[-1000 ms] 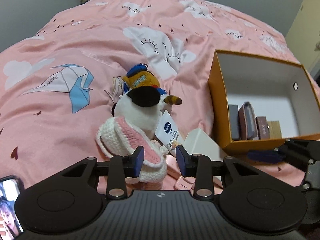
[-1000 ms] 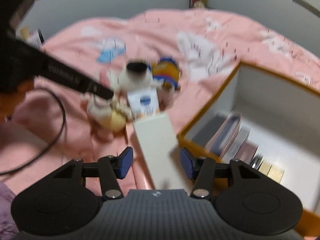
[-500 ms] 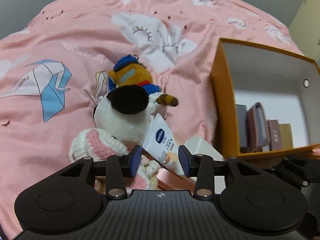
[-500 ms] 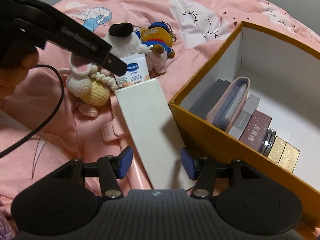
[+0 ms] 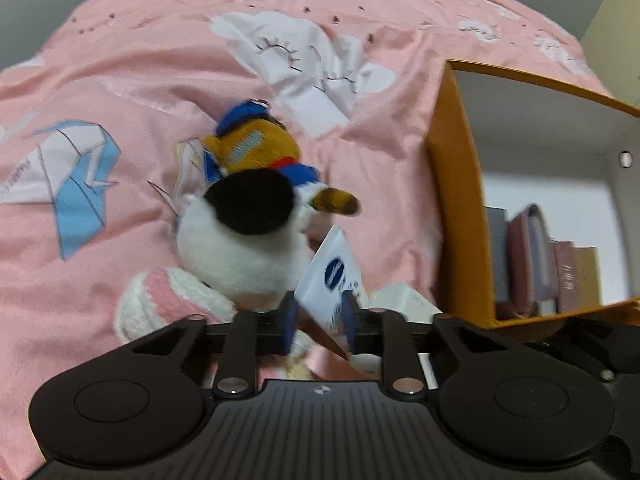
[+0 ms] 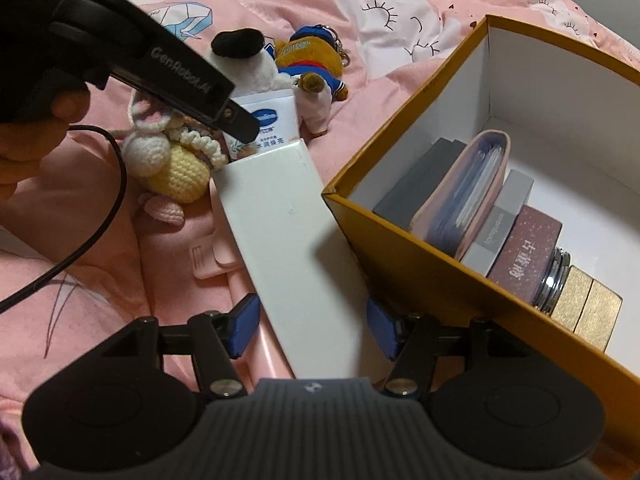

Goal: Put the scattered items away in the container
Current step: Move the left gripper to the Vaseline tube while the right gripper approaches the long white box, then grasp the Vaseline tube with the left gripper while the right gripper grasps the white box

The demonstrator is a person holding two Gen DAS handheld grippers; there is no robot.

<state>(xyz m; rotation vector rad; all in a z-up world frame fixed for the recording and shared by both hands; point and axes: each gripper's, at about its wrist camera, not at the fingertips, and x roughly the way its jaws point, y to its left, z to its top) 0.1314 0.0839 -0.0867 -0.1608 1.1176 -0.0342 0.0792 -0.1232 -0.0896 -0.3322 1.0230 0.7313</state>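
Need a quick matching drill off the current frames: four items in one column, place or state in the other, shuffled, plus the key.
Items:
1. white tube with the blue logo
2. long white box
3. pink pouch
4. crochet doll

Places or states:
A. standing on edge inside the orange box
B. lying on the pink bedding, between the open right tongs
C. pinched in the left tongs
D. lying on the bedding beside the white box, touched by neither tongs

Pairs: 1-C, 2-B, 3-A, 4-D
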